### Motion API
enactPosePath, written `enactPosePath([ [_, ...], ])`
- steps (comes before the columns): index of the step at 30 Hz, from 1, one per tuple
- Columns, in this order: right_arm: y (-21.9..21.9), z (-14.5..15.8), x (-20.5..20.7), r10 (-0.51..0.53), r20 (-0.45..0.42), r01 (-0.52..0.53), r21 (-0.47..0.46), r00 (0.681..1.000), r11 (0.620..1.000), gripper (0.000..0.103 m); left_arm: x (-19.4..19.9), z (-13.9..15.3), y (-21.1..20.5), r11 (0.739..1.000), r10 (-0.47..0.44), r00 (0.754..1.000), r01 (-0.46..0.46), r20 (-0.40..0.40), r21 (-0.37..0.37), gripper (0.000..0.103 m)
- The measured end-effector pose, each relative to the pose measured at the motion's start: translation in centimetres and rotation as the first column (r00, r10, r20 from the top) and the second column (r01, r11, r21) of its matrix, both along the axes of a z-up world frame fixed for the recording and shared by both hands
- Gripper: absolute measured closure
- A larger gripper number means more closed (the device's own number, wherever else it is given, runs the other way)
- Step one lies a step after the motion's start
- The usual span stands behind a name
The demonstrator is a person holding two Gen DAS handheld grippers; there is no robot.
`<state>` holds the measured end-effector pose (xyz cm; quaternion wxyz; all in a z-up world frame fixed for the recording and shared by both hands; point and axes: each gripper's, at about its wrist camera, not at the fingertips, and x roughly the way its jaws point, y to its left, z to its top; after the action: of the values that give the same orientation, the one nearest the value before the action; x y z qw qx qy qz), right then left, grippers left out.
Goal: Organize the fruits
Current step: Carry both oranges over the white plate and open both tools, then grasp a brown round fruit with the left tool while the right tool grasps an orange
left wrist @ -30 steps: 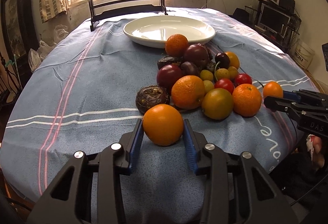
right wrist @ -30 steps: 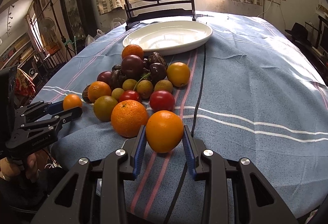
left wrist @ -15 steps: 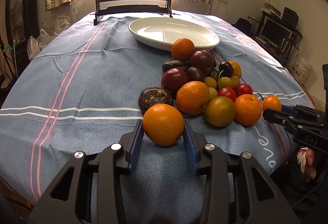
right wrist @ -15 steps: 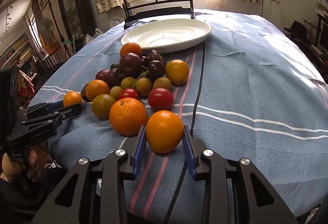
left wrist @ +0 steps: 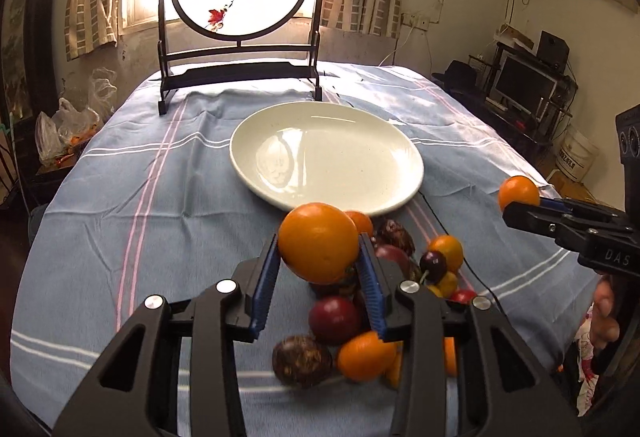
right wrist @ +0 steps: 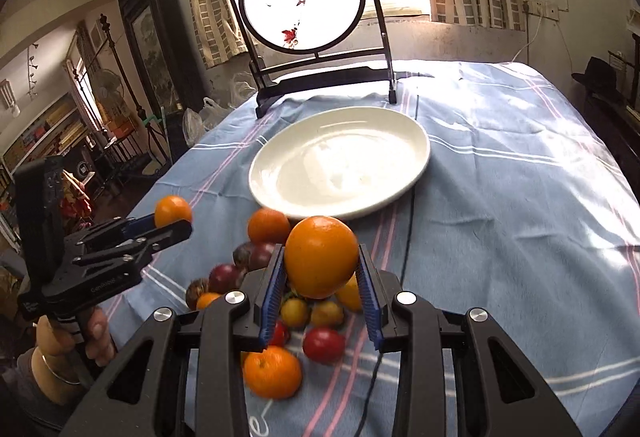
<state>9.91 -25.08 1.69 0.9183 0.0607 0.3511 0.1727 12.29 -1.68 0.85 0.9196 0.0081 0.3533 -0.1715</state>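
Note:
My left gripper (left wrist: 319, 261) is shut on an orange (left wrist: 318, 243) and holds it in the air above the fruit pile (left wrist: 348, 321). My right gripper (right wrist: 321, 269) is shut on another orange (right wrist: 321, 257), also lifted over the pile (right wrist: 296, 313). The empty white plate (left wrist: 326, 163) lies just beyond the pile; it also shows in the right wrist view (right wrist: 340, 169). The right gripper with its orange shows at the right of the left wrist view (left wrist: 520, 197). The left gripper with its orange shows at the left of the right wrist view (right wrist: 172, 215).
A black-framed round bird screen (left wrist: 240, 5) stands at the table's far edge behind the plate. A thin black cable (right wrist: 400, 269) runs across the blue striped cloth beside the pile. Furniture and a monitor (left wrist: 524, 83) stand to the right of the table.
Both grippers have risen with their oranges off the cloth and moved forward over the pile toward the plate. The plate now looks nearer in both views.

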Motion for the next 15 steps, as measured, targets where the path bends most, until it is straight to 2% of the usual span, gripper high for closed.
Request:
enactPosePath([
  [3, 0.7, 0.1, 4.1, 0.006, -0.026, -0.006, 0.001, 1.0, 1.0, 0.068, 4.9, -0.6, -1.0, 1.0, -0.001, 0.998, 0.002, -0.062, 0.013, 0.065],
  [6, 1.1, -1.6, 8.6, -0.018, -0.096, 0.017, -0.012, 0.995, 1.0, 0.068, 9.3, -1.9, -1.9, 1.0, 0.012, 0.99, -0.01, -0.142, 0.019, 0.065],
  [10, 1.3, -3.7, 12.7, -0.059, -0.145, 0.054, -0.039, 0.988, 0.998, 0.067, 12.9, -3.6, -2.4, 1.0, 0.004, 0.968, -0.007, -0.251, -0.011, 0.064],
  [12, 1.2, -3.9, 13.1, -0.077, -0.138, 0.073, -0.037, 0.987, 0.997, 0.057, 13.1, -3.6, -2.0, 0.999, 0.027, 0.969, -0.03, -0.247, -0.012, 0.047],
  [13, 1.0, -3.6, 12.8, -0.087, -0.123, 0.084, -0.033, 0.989, 0.996, 0.045, 12.7, -3.3, -1.7, 0.999, 0.034, 0.973, -0.038, -0.229, -0.017, 0.041],
  [14, 0.8, -3.2, 12.1, -0.096, -0.095, 0.093, -0.032, 0.991, 0.995, 0.043, 12.0, -2.9, -1.4, 0.999, 0.045, 0.978, -0.048, -0.206, -0.013, 0.034],
  [15, 0.7, -2.9, 11.4, -0.098, -0.074, 0.095, -0.04, 0.992, 0.995, 0.043, 11.3, -2.4, -1.2, 0.998, 0.053, 0.982, -0.055, -0.182, -0.003, 0.032],
])
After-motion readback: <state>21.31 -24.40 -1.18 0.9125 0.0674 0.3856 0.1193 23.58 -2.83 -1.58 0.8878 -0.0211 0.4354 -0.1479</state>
